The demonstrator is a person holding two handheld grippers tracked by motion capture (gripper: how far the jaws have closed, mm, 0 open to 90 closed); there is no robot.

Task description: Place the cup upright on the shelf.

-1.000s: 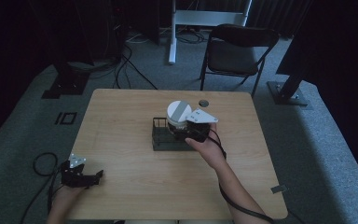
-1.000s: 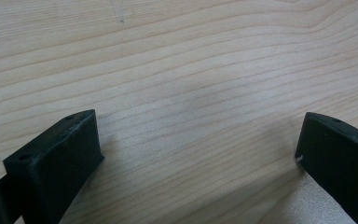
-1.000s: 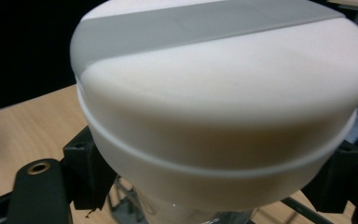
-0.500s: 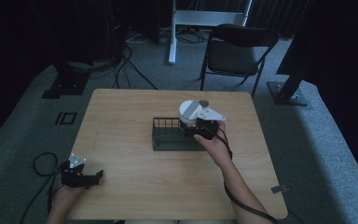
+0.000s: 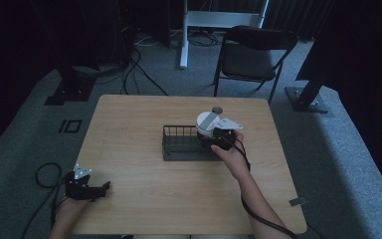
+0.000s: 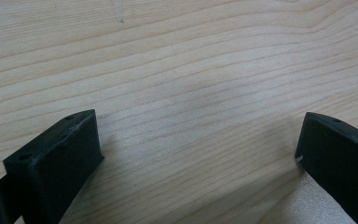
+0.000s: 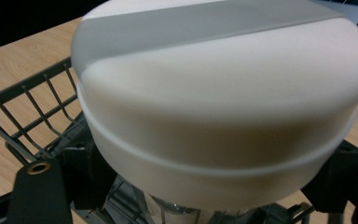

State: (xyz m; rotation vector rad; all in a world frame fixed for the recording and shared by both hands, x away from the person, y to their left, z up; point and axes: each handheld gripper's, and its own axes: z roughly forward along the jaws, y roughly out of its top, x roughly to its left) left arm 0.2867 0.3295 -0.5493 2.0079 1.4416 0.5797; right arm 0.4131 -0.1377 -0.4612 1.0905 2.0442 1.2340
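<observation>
- The right tool [image 5: 218, 133] grips a white container [image 5: 206, 124] by its lower part, it seems, at the right end of a black wire rack [image 5: 179, 144].
- The left tool [image 5: 99, 188] rests open on the bench [image 5: 144, 114], well apart.

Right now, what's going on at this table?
A person works at a wooden table with a gripper in each hand. The right gripper holds a white lidded container over the right end of a black wire rack. The left gripper rests at the near left corner, jaws open, holding nothing.
</observation>
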